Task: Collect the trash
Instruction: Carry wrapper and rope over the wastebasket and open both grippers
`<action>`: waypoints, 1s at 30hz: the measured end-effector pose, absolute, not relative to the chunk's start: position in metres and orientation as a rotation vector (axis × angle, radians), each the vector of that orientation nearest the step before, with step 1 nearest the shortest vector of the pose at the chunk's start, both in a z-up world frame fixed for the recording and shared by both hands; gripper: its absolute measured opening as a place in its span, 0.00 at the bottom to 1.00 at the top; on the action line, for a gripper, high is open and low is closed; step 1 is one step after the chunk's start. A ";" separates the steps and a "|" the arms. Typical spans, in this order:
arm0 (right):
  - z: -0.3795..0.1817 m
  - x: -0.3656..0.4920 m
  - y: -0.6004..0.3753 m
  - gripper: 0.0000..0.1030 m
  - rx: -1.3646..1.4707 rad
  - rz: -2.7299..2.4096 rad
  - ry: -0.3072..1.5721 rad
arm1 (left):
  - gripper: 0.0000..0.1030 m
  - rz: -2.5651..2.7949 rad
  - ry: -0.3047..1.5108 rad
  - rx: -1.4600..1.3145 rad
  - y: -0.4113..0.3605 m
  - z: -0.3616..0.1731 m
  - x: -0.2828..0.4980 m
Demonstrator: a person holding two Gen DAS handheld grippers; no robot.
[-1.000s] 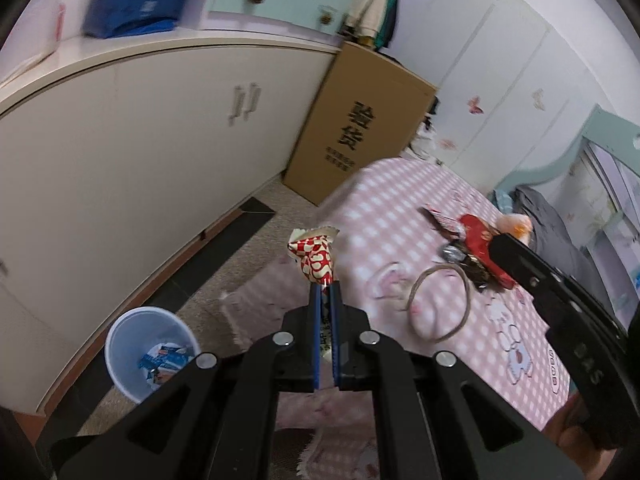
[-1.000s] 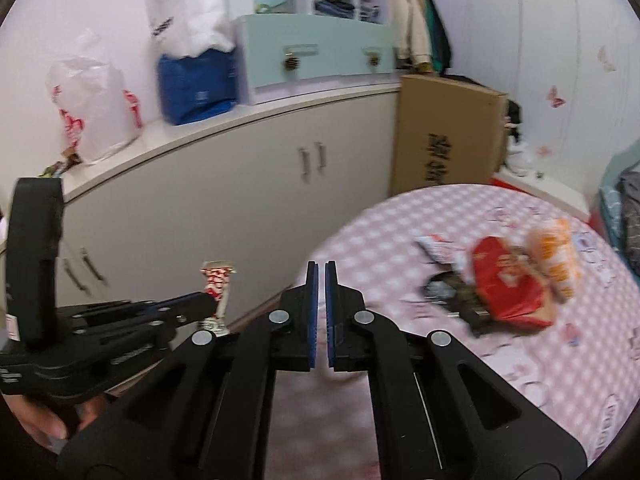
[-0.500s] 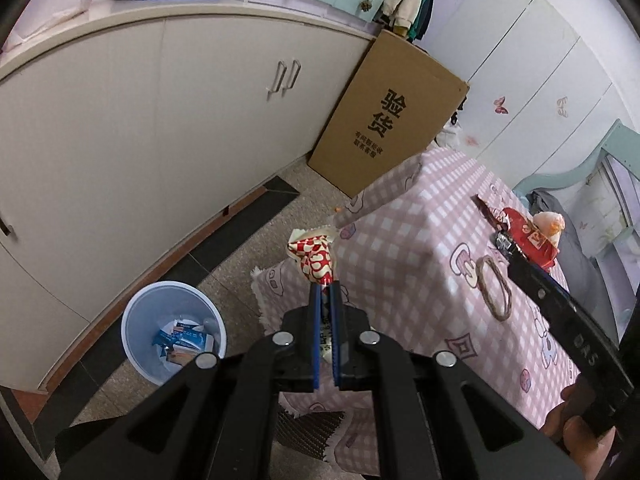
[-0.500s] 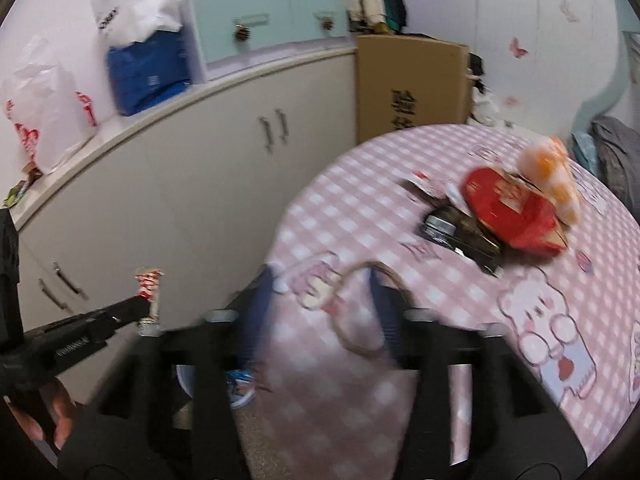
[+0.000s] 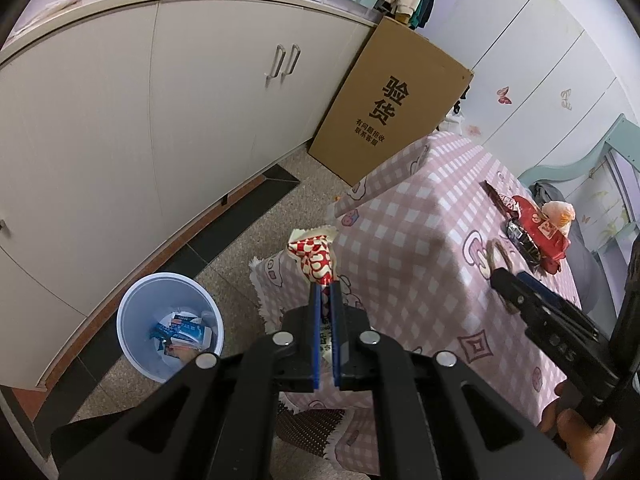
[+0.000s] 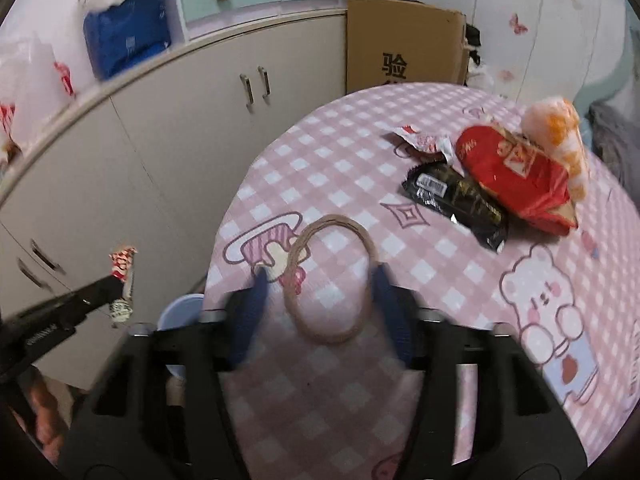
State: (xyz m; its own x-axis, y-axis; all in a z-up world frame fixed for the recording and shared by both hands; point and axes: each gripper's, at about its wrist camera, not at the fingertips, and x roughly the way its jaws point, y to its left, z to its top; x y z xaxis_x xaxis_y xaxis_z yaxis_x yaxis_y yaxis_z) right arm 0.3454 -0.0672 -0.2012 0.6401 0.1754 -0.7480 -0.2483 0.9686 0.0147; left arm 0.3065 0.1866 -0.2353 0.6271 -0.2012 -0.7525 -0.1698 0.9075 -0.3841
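Note:
My left gripper (image 5: 326, 292) is shut on a red-and-white patterned wrapper (image 5: 316, 258), held over the floor beside the table, to the right of a pale blue bin (image 5: 132, 320) that has wrappers inside. My right gripper (image 6: 320, 284) hangs low over the pink checked tablecloth (image 6: 420, 280). Its jaws are closing, one on each side of a tan rope ring (image 6: 332, 220) that lies flat; the pads do not press it. Beyond the ring lie a black wrapper (image 6: 452, 196), a red packet (image 6: 512, 172), a small torn wrapper (image 6: 424, 142) and an orange-and-white bag (image 6: 556, 124).
Cream cabinets (image 5: 180, 120) run along the wall behind the bin. A tall cardboard box (image 5: 384, 108) leans at the table's far end. A strip of tiled floor (image 5: 224, 248) separates cabinets and table. A hand (image 5: 580, 436) holds the right gripper.
The right gripper went from shut to wide open, sank toward the table over the rope ring, and its jaws now stand narrower. The left gripper sank a little with the wrapper.

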 end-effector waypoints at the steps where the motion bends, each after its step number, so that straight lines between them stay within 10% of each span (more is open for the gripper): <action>1: -0.201 0.346 -0.066 0.28 -0.104 0.239 0.840 | 0.04 -0.018 0.901 -0.449 0.187 -0.235 0.306; 6: -0.201 0.348 -0.067 0.06 -0.123 0.245 0.836 | 0.04 -0.018 0.907 -0.456 0.191 -0.238 0.306; 30: -0.224 0.314 0.089 0.05 -0.054 0.700 0.846 | 0.04 0.235 0.922 -0.568 0.285 -0.264 0.269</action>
State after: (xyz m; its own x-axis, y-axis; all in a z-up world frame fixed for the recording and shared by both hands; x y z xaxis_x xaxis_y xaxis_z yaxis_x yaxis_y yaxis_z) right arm 0.3142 0.0889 -0.2239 0.4554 0.5470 -0.7025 -0.5882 0.7771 0.2238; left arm 0.2689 0.2848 -0.2639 0.5914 -0.0461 -0.8050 -0.4263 0.8295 -0.3607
